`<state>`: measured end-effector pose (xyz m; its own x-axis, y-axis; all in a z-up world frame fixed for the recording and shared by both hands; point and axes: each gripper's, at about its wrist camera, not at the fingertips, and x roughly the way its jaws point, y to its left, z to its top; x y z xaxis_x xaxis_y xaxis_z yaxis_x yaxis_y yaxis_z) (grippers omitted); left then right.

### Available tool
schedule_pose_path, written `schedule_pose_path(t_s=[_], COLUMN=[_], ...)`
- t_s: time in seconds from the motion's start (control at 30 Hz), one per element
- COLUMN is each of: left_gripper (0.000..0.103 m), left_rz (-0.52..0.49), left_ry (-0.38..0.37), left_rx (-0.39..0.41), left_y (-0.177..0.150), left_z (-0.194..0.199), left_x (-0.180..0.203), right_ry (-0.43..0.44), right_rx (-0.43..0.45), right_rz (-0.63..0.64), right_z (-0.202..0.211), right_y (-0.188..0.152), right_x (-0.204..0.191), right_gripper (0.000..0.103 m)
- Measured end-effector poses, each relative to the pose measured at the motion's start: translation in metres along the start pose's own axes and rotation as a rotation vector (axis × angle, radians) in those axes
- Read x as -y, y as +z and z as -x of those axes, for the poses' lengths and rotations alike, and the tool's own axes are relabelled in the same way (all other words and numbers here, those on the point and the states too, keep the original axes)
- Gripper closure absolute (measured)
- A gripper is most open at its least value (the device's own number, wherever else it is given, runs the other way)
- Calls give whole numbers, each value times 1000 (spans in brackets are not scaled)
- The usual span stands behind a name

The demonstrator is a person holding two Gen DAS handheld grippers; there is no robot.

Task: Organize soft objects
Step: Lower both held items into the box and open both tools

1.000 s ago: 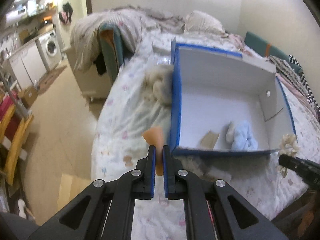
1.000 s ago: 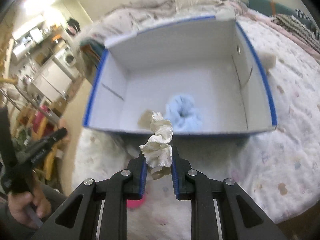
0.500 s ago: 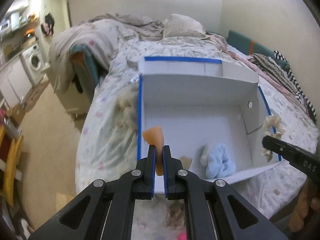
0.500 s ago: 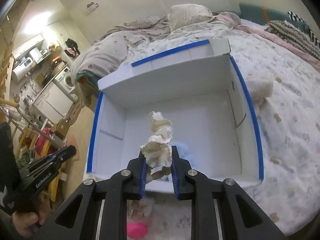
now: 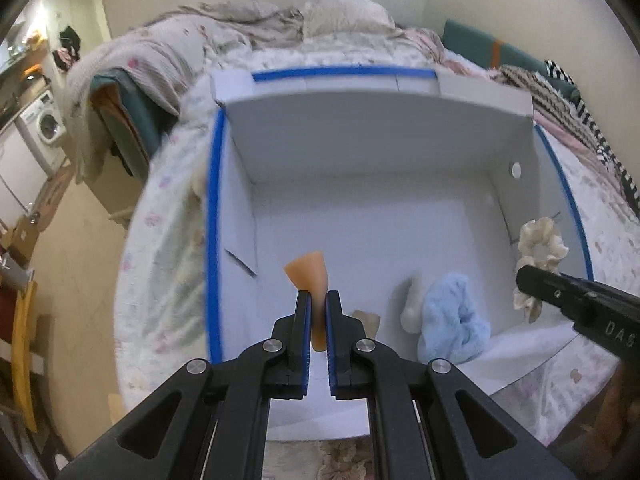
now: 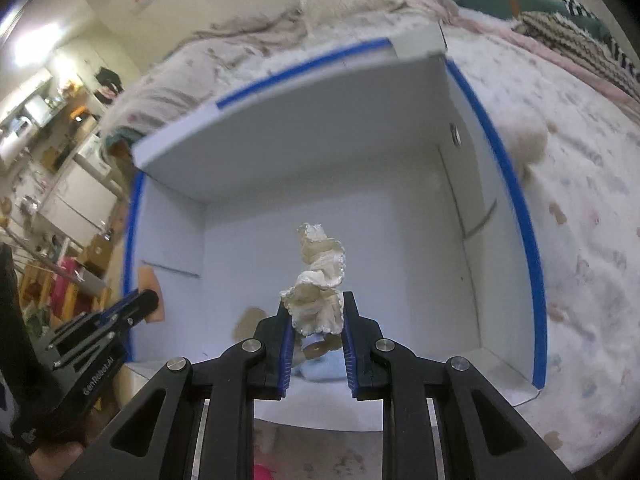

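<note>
The left gripper [image 5: 318, 312] has its fingers clamped on a thin orange sponge [image 5: 310, 276], the right gripper [image 6: 316, 320] on a cream scrunchie [image 6: 318, 288], both above the box [image 5: 360, 152]; both look light, squashy, easily held anywhere

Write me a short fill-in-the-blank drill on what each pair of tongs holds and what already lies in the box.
1. The left tongs are shut on a flat ____-coloured piece.
2. The right tongs grip a ruffled cream ____.
3. On the floor of the box lies a fluffy scrunchie of light ____ colour.
4. The rim of the box is edged with ____ tape.

Missing words: orange; scrunchie; blue; blue
</note>
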<state>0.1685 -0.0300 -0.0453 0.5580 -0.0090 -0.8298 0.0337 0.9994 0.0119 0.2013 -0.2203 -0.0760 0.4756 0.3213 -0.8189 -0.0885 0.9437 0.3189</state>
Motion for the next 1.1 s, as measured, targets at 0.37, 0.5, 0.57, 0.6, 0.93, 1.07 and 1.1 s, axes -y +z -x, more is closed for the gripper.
schedule_pose_path(t_s=[0.37, 0.5, 0.57, 0.6, 0.93, 1.07, 1.1], left_gripper=[96, 96, 96, 96, 86, 79, 68], left_rz=[-19, -27, -29, -26, 6, 11, 10], left_ry=[-44, -52, -57, -62, -86, -98, -97], left_rx=[-83, -94, -93, -93, -96, -91, -91], left_y=[-9, -12, -11, -11, -11, -11, -11], left_z=[-33, -36, -36, -37, -36, -34, -33], left_x=[3, 5, 5, 5, 3, 2, 3], right_ry=[-22, -23, -24, -23, -31, -43, -43], right_rx=[-119, -135, -139, -141, -134, -103, -101], right_rz=[-46, -72, -72, -72, -64, -62, -66], right_z=[-33, -36, -38, -39, -35, -31, -31], right_y=[-8, -9, -10, -10, -9, -6, -6], right_x=[16, 22, 22, 21, 21, 19, 19], right_gripper=[80, 80, 80, 80, 57, 41, 37])
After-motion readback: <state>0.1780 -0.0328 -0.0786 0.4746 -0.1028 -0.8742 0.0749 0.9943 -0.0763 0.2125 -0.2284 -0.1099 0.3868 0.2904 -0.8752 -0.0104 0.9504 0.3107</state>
